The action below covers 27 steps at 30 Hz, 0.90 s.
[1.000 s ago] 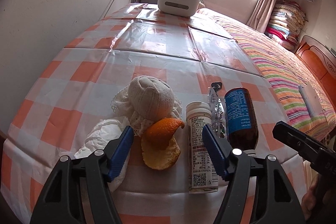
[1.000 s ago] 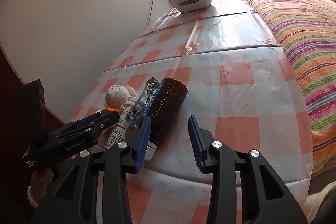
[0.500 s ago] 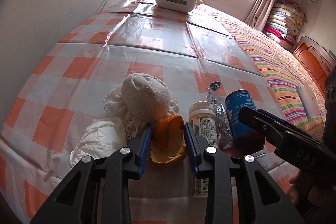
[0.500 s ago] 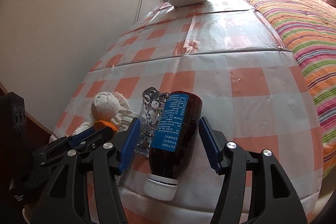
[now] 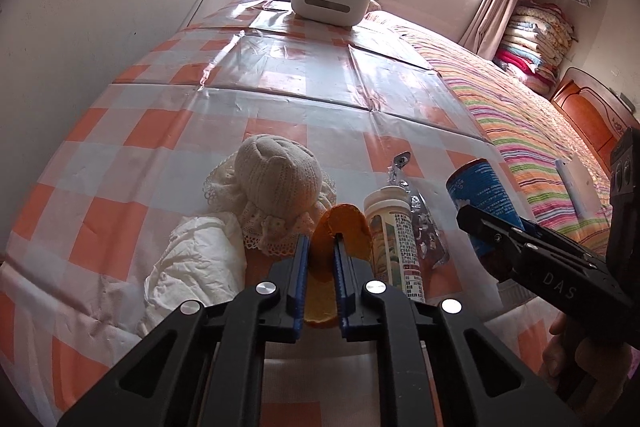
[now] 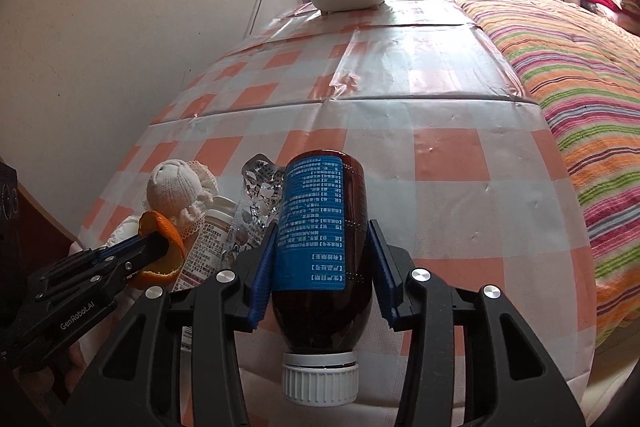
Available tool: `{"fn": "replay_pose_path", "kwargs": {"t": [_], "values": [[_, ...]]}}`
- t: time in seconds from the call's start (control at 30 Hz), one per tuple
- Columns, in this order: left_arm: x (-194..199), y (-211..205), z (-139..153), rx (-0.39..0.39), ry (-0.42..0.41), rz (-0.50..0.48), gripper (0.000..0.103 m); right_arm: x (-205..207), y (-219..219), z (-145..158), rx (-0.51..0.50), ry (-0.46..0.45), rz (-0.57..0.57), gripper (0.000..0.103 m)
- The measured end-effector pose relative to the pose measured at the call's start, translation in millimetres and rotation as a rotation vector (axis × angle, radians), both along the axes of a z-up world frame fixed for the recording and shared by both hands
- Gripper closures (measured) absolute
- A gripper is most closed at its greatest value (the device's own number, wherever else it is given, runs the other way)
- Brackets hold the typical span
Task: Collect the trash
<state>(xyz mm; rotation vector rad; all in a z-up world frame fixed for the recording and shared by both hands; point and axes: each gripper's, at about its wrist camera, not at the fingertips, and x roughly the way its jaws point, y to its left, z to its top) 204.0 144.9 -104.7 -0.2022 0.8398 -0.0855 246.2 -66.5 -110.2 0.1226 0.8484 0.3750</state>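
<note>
Your left hand-held gripper (image 5: pixel 320 269) is pinching the orange peel (image 5: pixel 340 227) edge-on, pads pressed on the thin rind, a sensible bite for something so floppy. The peel sits just in front of the knitted cloth bundle (image 5: pixel 276 179) and beside the white pill bottle (image 5: pixel 394 223), near the front edge of the checked surface (image 5: pixel 280 87). Your right hand-held gripper (image 6: pixel 324 263) straddles the brown bottle (image 6: pixel 324 227), which lies with its white cap (image 6: pixel 319 377) toward you; the jaws are closing round its body, right pad not clearly touching yet. Gripping across the width should stop it rolling. The foil blister pack (image 6: pixel 256 195) waits between the bottles.
</note>
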Motion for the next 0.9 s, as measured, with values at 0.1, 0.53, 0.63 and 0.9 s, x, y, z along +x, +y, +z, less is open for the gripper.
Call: {"fn": "replay_pose_path", "kwargs": {"t": [0.1, 0.53, 0.63, 0.9], "values": [[-6, -3, 4, -0.004, -0.017, -0.005, 0.091, -10, -10, 10, 0.043, -0.013, 0.0, 0.062], [-44, -34, 36, -0.022, -0.115, -0.065, 0.091, -48, -42, 27, 0.094, -0.03, 0.018, 0.062], [-50, -44, 38, -0.027, -0.12, -0.088, 0.091, -54, -48, 29, 0.088, -0.036, 0.016, 0.062], [-57, -69, 42, -0.057, -0.125, -0.147, 0.091, -74, -77, 32, 0.08, -0.041, -0.005, 0.061]]}}
